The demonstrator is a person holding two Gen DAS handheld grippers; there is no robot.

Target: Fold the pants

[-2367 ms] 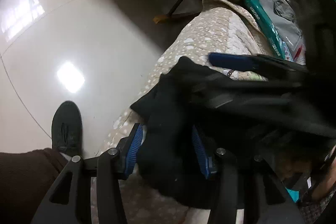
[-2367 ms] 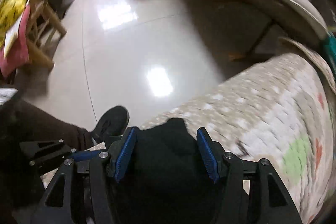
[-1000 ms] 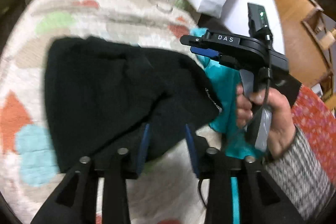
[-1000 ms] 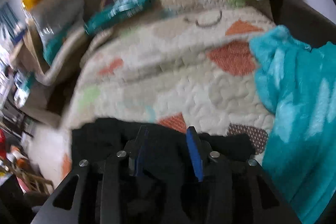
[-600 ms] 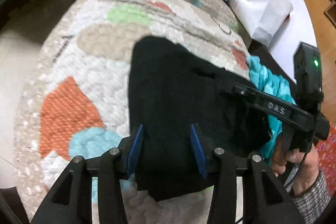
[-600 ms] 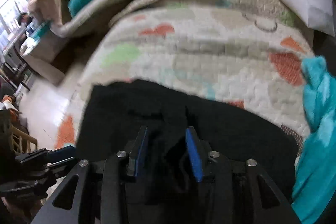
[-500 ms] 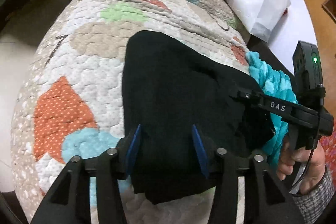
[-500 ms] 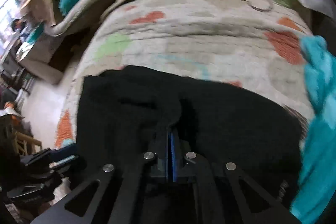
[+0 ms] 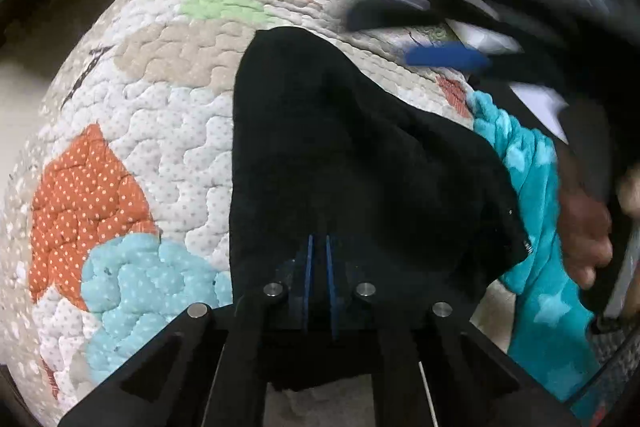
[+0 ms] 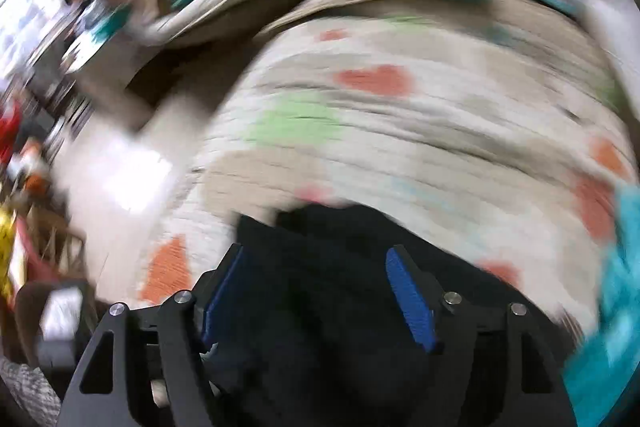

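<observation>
Left tongs [image 9: 318, 247] pinch the black pants [image 9: 360, 155]; right tongs [image 10: 318, 291] have just opened wide, seemingly empty.

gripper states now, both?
Left gripper: just closed, shut over the black pants; grip on fabric unclear.
Right gripper: just opened, holding nothing.

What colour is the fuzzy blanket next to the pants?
The fuzzy blanket is bright turquoise with paler star shapes, clearest in the left wrist view.

Both grippers are black linkage frames with round silver screws behind blue-padded fingers [image 9: 308, 267]; a grey knit sleeve [image 10: 24, 391] sits left of the right one's fingers [image 10: 412, 299].
</observation>
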